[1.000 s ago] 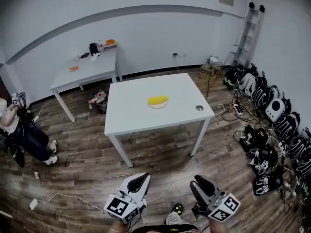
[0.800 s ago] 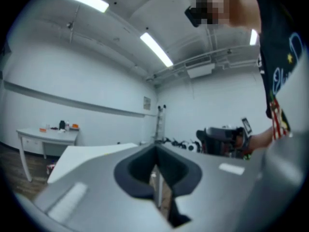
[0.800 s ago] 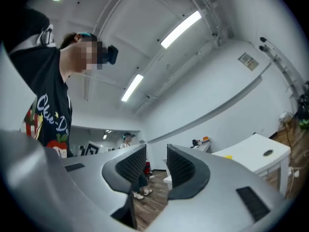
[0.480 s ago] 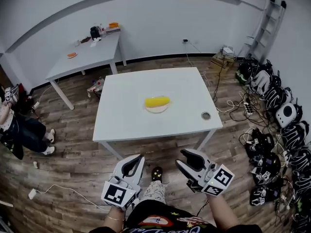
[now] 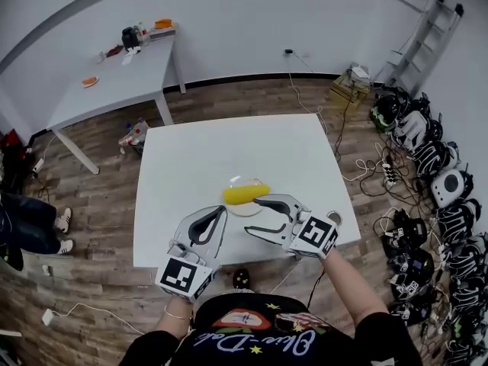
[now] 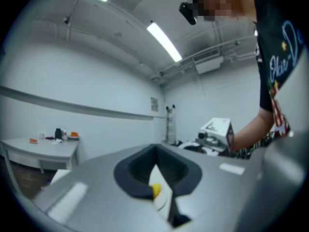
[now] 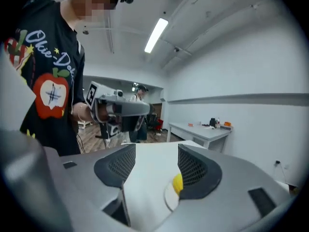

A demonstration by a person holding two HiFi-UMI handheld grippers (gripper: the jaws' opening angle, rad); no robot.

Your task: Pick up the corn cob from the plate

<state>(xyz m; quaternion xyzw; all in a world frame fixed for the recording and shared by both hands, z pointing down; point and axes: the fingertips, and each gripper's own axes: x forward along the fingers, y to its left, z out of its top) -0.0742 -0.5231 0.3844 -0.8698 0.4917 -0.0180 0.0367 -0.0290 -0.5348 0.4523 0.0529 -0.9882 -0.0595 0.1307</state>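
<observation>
A yellow corn cob lies on a small white plate near the front of the white table. My right gripper is just before the plate, its jaws opening wide with nothing between them. In the right gripper view the corn cob and plate show past the right pad. My left gripper hovers left of the plate, shut and holding nothing. The left gripper view shows the corn cob through a narrow gap.
A second white table with small items stands at the back left. Bags and helmets line the right wall beside a ladder. A person's legs show at the left edge. Cables lie on the wooden floor.
Both grippers have moved forward from over the floor to above the table's front part, close to the plate. The right jaws have spread wide apart.
</observation>
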